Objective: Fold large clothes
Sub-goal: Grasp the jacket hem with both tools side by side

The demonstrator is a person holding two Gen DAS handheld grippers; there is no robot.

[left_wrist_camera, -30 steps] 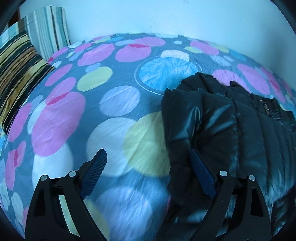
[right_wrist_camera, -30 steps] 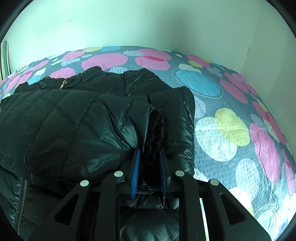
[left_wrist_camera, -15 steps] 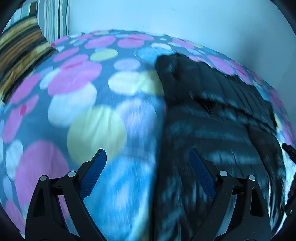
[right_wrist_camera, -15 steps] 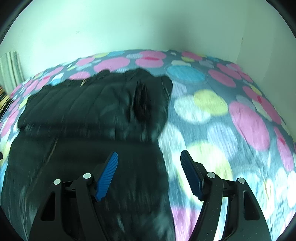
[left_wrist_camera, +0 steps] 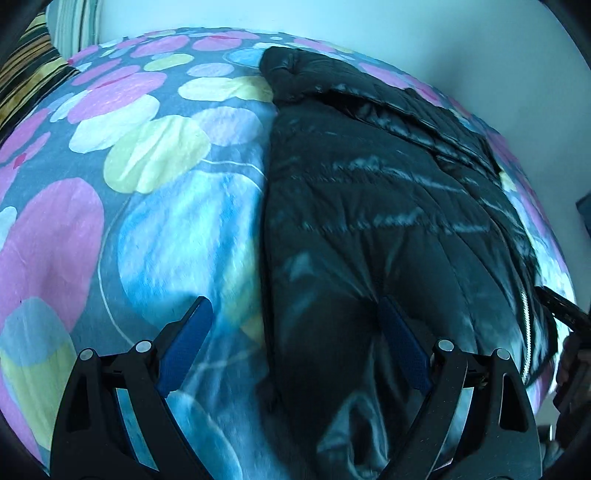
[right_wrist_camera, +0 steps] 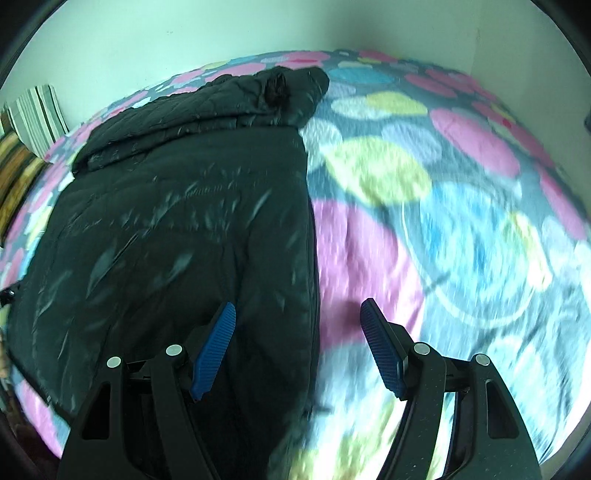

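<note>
A black quilted puffer jacket (left_wrist_camera: 388,206) lies flat on a bed with a dotted bedspread (left_wrist_camera: 155,192), its sleeves folded in across the far end. My left gripper (left_wrist_camera: 295,347) is open and empty, straddling the jacket's left near edge. In the right wrist view the jacket (right_wrist_camera: 177,221) fills the left half, with a folded sleeve (right_wrist_camera: 280,92) at the far end. My right gripper (right_wrist_camera: 299,347) is open and empty, straddling the jacket's right near edge. The other gripper shows at the left wrist view's right edge (left_wrist_camera: 569,321).
Striped pillows (left_wrist_camera: 33,74) lie at the bed's far left, also in the right wrist view (right_wrist_camera: 33,110). A pale wall (right_wrist_camera: 221,33) runs behind the bed and along its right side. Bare dotted bedspread (right_wrist_camera: 461,206) stretches right of the jacket.
My right gripper has let go of the sleeve and opened. Both grippers have pulled back from the far end to the jacket's near edge.
</note>
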